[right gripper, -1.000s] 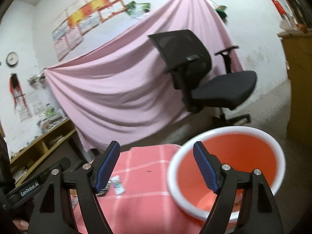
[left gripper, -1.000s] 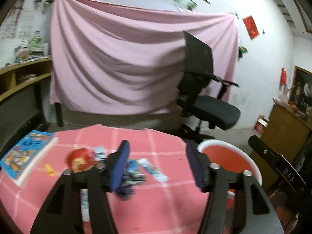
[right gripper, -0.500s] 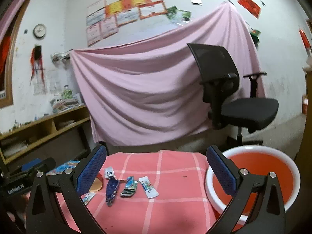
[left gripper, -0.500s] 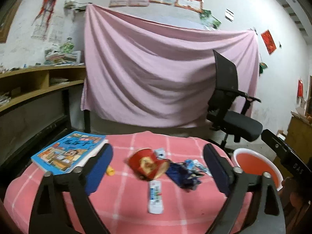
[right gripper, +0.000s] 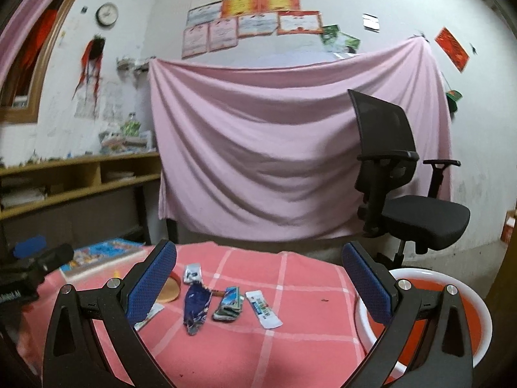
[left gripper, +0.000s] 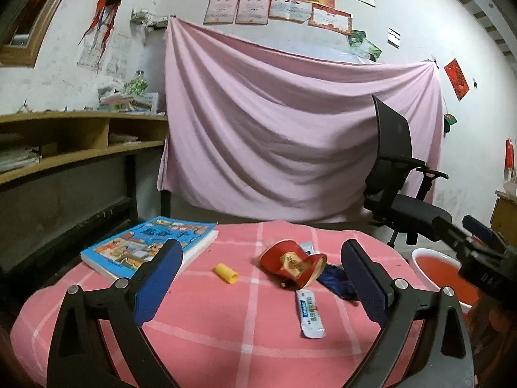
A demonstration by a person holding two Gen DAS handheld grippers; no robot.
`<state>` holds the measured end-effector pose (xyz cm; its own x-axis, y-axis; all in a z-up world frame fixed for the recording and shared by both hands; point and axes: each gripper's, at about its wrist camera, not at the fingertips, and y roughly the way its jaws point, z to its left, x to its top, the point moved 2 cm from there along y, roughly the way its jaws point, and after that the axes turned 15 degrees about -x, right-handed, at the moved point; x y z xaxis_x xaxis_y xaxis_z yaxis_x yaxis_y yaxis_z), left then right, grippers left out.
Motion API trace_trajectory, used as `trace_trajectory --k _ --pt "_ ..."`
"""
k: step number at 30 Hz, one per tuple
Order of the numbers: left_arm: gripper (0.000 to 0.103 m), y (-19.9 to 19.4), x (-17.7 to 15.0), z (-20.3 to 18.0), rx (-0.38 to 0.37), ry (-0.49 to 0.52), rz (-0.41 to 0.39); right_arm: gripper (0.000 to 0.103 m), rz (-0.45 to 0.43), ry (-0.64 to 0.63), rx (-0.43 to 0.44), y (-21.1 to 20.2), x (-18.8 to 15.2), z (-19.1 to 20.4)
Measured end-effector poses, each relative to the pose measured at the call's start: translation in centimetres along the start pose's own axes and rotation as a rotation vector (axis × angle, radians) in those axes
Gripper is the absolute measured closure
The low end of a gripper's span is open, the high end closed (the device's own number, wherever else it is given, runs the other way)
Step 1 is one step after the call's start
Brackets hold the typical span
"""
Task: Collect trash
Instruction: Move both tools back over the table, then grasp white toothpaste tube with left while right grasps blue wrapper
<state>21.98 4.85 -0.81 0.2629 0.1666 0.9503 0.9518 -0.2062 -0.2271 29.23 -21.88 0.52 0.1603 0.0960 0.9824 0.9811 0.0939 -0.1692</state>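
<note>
Both claws, left gripper (left gripper: 258, 278) and right gripper (right gripper: 258, 278), gape empty over the pink checked tablecloth (left gripper: 200, 317) (pink sheet (left gripper: 290, 135) behind).

Pink-checked tablecloth (left gripper: 200, 317), red crushed cup (left gripper: 290, 263), yellow cap (left gripper: 226, 273).

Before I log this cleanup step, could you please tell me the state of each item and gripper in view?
left gripper: open, holding nothing
right gripper: open, holding nothing
red paper cup: crushed, lying on its side
white sachet: lying flat on the tablecloth
dark blue wrapper: crumpled on the tablecloth
yellow cap: lying on its side
book: closed, flat
orange bin: upright beside the table
</note>
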Motion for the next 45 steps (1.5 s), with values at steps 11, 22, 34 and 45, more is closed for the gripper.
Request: trace_trajectory --k 11,22,34,45 --pt "0.007 2.5 -1.3 1.6 -0.028 -0.100 0.193 0.000 0.146 -0.051 -0.001 2.6 -1.9 1.4" --pt "0.013 5.3 -2.8 -0.5 -0.139 -0.048 0.373 0.000 0.334 0.025 0.054 4.9 -3.3 0.3" --pt "0.073 9.4 -4.9 -2.7 -0.174 -0.010 0.590 0.004 0.444 0.063 0.044 6.3 -4.4 -0.3" --pt "0.085 6.6 -4.1 -0.8 -0.121 -0.091 0.497 0.030 0.451 0.020 0.173 6.2 -4.4 1.5"
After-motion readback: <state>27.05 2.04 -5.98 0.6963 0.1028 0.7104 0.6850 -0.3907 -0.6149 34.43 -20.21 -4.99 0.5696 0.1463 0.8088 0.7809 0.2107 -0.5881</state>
